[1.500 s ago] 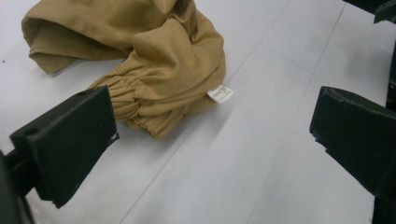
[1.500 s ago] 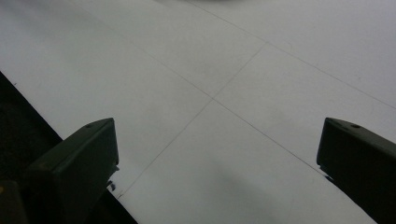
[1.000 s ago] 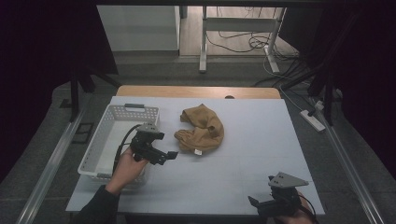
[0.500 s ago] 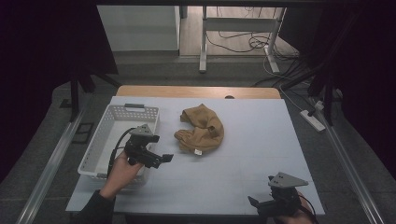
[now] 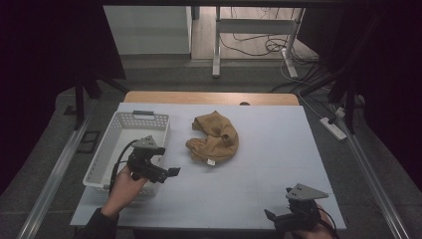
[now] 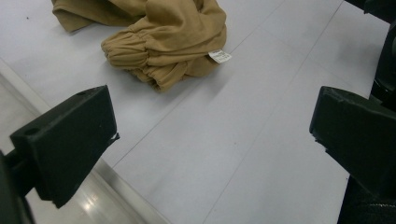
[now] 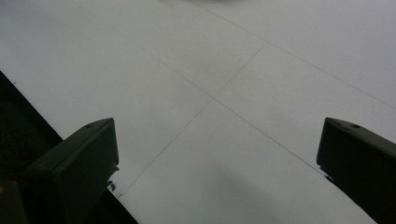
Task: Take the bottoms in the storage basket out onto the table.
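Pale grey table (image 5: pixel 278 164), tan garment (image 5: pixel 214 137) bunched at centre; left gripper (image 5: pixel 171 172), jaws wide at seven o'clock, should bite its gathered cuff, right gripper (image 5: pixel 271 216) waiting wide at five.

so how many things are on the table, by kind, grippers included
tan garment: 1
white basket: 1
grippers: 2, the left gripper and the right gripper, both with fingers open and empty
total: 4
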